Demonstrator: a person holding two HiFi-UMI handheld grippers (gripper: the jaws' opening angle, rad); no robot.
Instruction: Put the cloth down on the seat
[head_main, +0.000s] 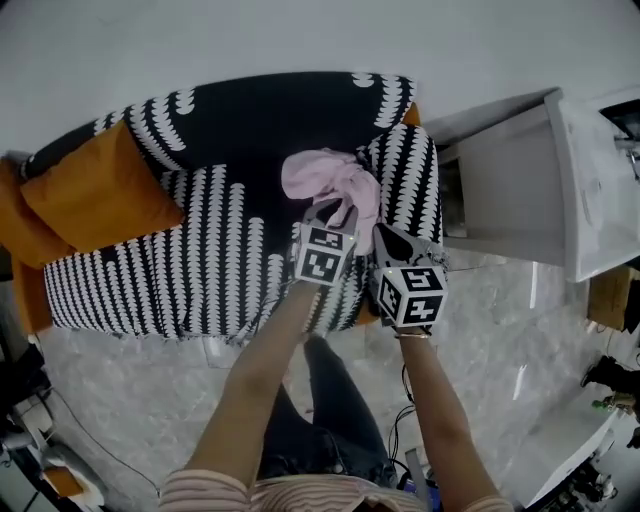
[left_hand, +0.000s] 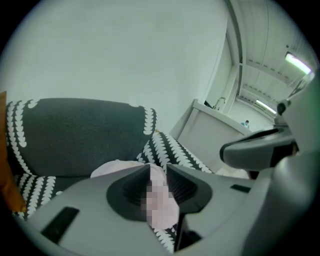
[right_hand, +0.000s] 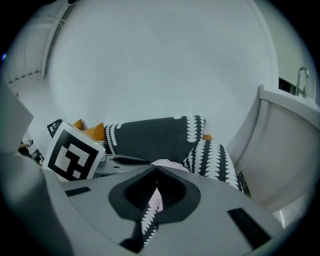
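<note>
A pink cloth (head_main: 325, 175) lies bunched on the black-and-white patterned sofa seat (head_main: 210, 250), close to the right armrest (head_main: 412, 175). My left gripper (head_main: 330, 212) is at the cloth's near edge. In the left gripper view its jaws (left_hand: 158, 170) stand narrowly apart and the cloth (left_hand: 112, 169) fills the gap from jaw to jaw. My right gripper (head_main: 386, 236) sits just right of the cloth, in front of the armrest. Its fingertips (right_hand: 156, 171) meet, and the cloth (right_hand: 169, 164) shows just beyond them.
Orange cushions (head_main: 95, 190) rest on the sofa's left end. A white cabinet (head_main: 510, 185) stands right of the armrest, with a white counter (head_main: 600, 190) beyond it. The floor is pale marble, with cables (head_main: 408, 415) near the person's legs.
</note>
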